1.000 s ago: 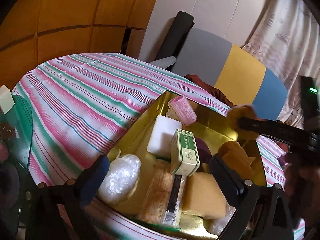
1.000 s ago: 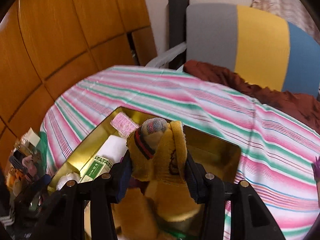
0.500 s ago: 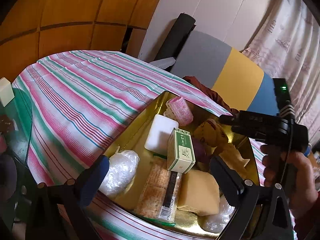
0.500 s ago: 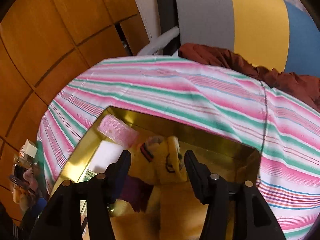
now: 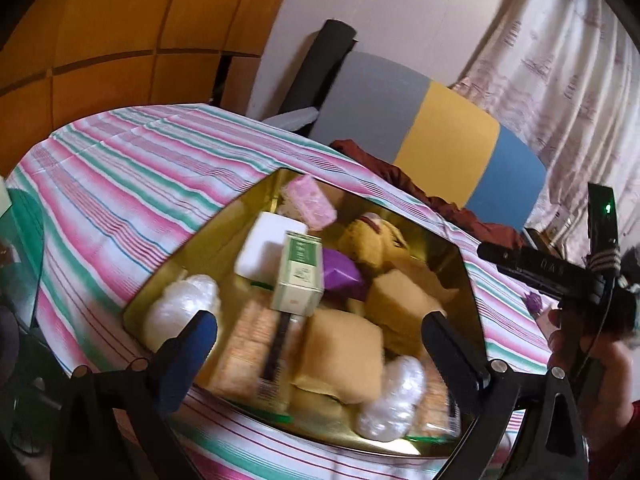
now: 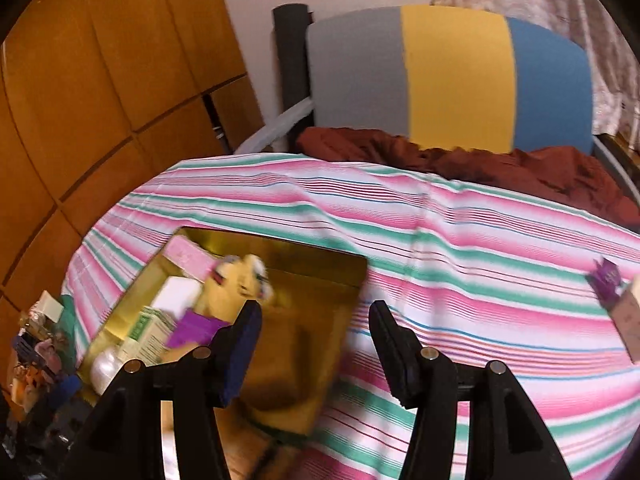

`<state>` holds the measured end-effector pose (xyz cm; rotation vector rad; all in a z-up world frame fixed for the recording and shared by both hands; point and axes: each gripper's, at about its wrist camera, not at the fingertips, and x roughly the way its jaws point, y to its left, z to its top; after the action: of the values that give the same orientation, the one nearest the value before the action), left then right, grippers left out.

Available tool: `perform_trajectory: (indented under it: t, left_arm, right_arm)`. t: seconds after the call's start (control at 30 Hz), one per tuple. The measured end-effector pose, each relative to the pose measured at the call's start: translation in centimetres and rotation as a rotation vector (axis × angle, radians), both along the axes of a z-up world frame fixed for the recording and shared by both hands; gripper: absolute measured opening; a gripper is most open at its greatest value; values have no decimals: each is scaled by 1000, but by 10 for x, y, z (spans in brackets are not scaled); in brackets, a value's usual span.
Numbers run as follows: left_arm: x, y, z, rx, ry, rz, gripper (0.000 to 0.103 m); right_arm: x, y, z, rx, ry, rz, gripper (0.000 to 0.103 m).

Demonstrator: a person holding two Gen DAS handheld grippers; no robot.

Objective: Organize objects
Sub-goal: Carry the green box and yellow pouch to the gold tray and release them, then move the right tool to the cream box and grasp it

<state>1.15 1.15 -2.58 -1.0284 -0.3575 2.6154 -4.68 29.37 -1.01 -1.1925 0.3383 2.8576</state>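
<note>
A gold box on the striped cloth holds a yellow plush toy, a pink pack, a white block, an upright green carton, a purple packet, tan sponges, a cracker pack and two white wrapped bundles. My left gripper hovers open over the box's near side with nothing in it. My right gripper stands open over the box's right rim, empty. The plush toy lies in the box, up-left of the right gripper's left finger.
A person's hand holds the right gripper at the right of the left wrist view. A small purple packet and a tan box lie on the striped cloth to the right. A chair with dark red cloth stands behind.
The right gripper opened and let go of the yellow plush toy, which now lies in the gold box. It then pulled back to the right. The left gripper shifted slightly.
</note>
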Motion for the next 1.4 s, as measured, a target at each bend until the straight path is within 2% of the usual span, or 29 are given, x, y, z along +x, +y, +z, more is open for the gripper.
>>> perform_trajectory:
  t: [0.33,0.7,0.9,1.4]
  left_arm:
    - [24,54,11,-28,36,-155,103]
    - [53,111,15,-73,50,-310,103]
    - [61,144,14,-96,34,-381,103]
    - [80,205,2,-167,-6,-507,103]
  right_arm:
    - [53,40,-21,-3,7,-99,56]
    - [97,102,-49,-1,-50,-252,56]
    - [117,131,-56,29,-70,-318,56]
    - [145,191,-65,52,-78,-396,56]
